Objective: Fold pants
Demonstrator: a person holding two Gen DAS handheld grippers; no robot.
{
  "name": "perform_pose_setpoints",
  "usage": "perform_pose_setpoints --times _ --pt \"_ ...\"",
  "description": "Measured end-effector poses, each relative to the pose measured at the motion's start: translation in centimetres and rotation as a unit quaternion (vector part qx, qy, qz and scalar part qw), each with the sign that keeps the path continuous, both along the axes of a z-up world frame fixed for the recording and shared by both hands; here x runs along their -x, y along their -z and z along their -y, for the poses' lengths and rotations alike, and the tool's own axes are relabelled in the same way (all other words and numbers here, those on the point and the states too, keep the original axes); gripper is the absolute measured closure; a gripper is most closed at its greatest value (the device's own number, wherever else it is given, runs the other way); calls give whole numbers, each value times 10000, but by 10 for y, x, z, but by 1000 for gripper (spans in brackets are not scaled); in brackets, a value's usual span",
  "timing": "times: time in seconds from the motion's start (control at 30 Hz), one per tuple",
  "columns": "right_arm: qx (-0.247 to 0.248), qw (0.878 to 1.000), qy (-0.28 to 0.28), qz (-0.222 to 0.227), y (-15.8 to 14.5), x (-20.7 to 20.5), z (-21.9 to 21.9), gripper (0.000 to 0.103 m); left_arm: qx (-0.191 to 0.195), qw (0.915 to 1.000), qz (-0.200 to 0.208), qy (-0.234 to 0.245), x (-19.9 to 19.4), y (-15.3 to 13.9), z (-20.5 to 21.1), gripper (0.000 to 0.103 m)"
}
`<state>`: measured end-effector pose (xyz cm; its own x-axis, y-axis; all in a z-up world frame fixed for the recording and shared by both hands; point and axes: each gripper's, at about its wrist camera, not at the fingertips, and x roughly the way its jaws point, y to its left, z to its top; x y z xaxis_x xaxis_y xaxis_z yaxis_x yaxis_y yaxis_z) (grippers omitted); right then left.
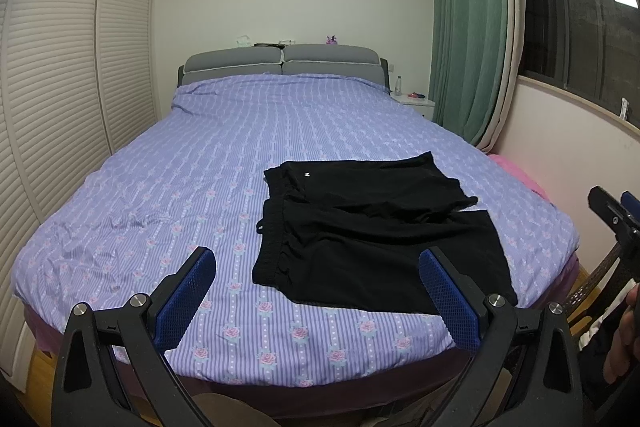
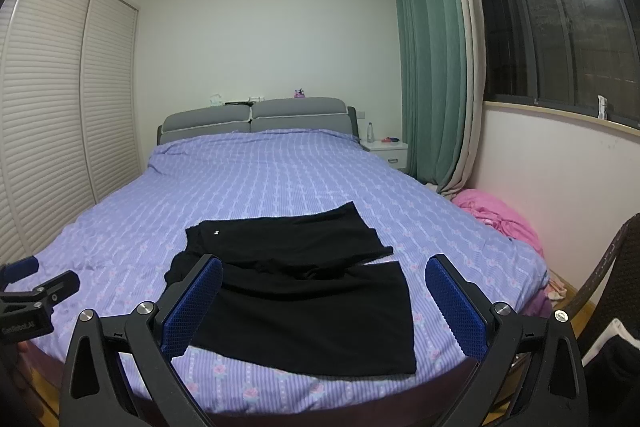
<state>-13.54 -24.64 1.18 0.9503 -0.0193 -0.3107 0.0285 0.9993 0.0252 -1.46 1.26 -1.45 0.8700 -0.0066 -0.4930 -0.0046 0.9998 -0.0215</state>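
The pants (image 1: 372, 235) lie on the bed (image 1: 200, 167), near its foot and right of centre. A wardrobe (image 1: 60, 87) stands left of the bed, a nightstand (image 1: 414, 103) and curtain (image 1: 468, 27) to its right.

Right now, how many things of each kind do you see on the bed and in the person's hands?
Black pants: 1
Grippers: 2, the left gripper and the right gripper
Total: 3
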Motion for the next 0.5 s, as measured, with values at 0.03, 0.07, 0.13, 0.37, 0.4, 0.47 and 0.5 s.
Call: perform_pose_setpoints --times 0.03,0.07,0.13,0.37,0.4,0.47,0.5 --pt "33 10000 38 4 2 -1 0 0 -12 10000 -18 -17 -3 4 0 0" --pt "62 10000 71 8 5 -2 0 0 -23 10000 -68 -45 -7 10 -1 0" --pt "145 9998 155 -5 13 -6 1 0 -29 9997 -206 -94 -17 24 -2 0" --pt "152 9985 383 -362 58 -35 8 0 -156 9981 -542 -243 -49 74 -5 0" --pt "139 9981 420 -428 66 -41 8 0 -151 9979 -585 -249 -54 80 -6 0" --pt "119 9974 483 -516 77 -49 12 0 -207 9974 -626 -300 -63 94 -7 0" --pt "103 9967 538 -597 85 -56 13 0 -250 9971 -633 -327 -66 99 -7 0"
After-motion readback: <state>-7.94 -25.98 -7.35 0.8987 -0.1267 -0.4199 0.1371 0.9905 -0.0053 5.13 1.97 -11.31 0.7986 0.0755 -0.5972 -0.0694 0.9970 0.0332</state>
